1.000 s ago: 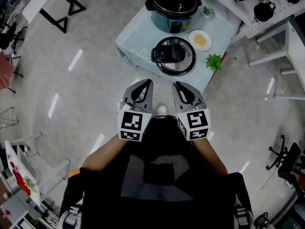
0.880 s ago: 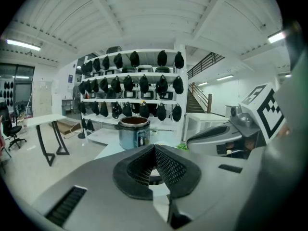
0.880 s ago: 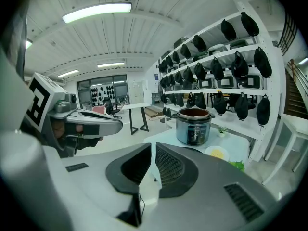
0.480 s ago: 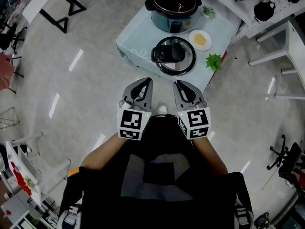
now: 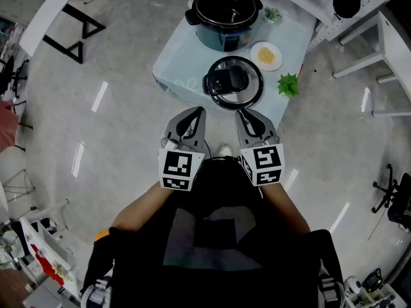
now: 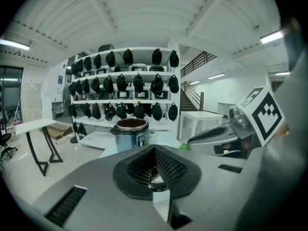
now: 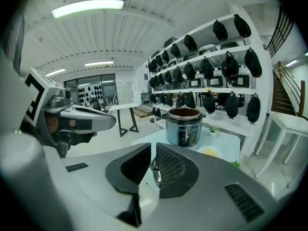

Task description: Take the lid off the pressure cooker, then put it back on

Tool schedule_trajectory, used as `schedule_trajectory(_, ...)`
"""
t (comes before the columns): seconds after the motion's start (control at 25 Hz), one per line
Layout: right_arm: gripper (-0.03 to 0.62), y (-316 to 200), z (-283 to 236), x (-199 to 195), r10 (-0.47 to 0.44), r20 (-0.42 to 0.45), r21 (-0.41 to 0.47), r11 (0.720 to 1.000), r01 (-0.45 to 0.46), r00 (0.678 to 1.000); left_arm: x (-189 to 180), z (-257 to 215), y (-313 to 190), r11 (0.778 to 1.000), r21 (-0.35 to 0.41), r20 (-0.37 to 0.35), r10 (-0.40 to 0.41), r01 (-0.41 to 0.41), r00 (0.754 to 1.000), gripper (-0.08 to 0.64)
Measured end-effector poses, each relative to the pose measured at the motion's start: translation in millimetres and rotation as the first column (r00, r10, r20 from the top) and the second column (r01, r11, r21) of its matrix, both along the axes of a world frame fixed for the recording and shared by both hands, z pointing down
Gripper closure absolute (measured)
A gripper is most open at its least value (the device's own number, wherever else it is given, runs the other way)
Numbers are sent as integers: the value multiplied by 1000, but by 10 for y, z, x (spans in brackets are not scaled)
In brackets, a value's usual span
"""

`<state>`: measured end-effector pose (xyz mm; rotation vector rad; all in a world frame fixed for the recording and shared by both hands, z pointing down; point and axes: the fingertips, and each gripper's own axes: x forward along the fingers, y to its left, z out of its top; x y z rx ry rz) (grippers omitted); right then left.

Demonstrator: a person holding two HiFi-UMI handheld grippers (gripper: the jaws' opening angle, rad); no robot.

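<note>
Half of the job looks done, going by how things lie: the pressure cooker (image 5: 225, 8) stands open at the far side of the table (image 5: 176, 56), its dark pot bare, and the lid (image 5: 232, 82) lies flat on the cloth in front of it with its black handle up, near the table's front edge. What I judge is left is the second half, which means taking hold of the lid, lifting it and seating it back on the pot. Neither set of fingers has anything in it. My left gripper (image 5: 198, 111) has its ribbed pads closed together at the tips with nothing between them, and my right gripper (image 5: 239, 113) is drawn in to a thin slit, also empty. Both hang over the floor just short of the table, side by side and apart from each other, pointing at the lid but not touching it. From my left fingertips the lid sits at about one o'clock, and from my right fingertips at about twelve, near but clearly apart. The cooker is at twelve o'clock beyond the lid. A small plate (image 5: 266, 55) lies at about two o'clock of the lid, and a green sprig (image 5: 288, 84) at three o'clock. Both jaws would have to open before they can take the handle.
</note>
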<state>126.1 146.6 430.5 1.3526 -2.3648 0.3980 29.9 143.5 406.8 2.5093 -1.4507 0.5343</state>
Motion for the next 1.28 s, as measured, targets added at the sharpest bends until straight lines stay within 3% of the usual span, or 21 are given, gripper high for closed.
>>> schedule_trajectory(0.32,548,-502,154,-132,205,-15,-32,978,-206,979,-193,108,-657,985,-37,-26,170,-171,985,552)
schedule_trajectory(0.68,534,-787,161,-200,433,-59,-40,899,-436,899,-331,45,-1180,919,-41,-73,389,-392,918,552)
schedule_trajectory(1.0,445,-879,240,-241,531,-106,-49,842,-538,841,-477,164,-1361,874,-65,-89,476,-482,875,552)
schedule_trajectory(1.28,383,-1043,449,-122,544,-115,-74,829,-554,831,-407,358,-1549,853,-79,-47,514,-516,856,552)
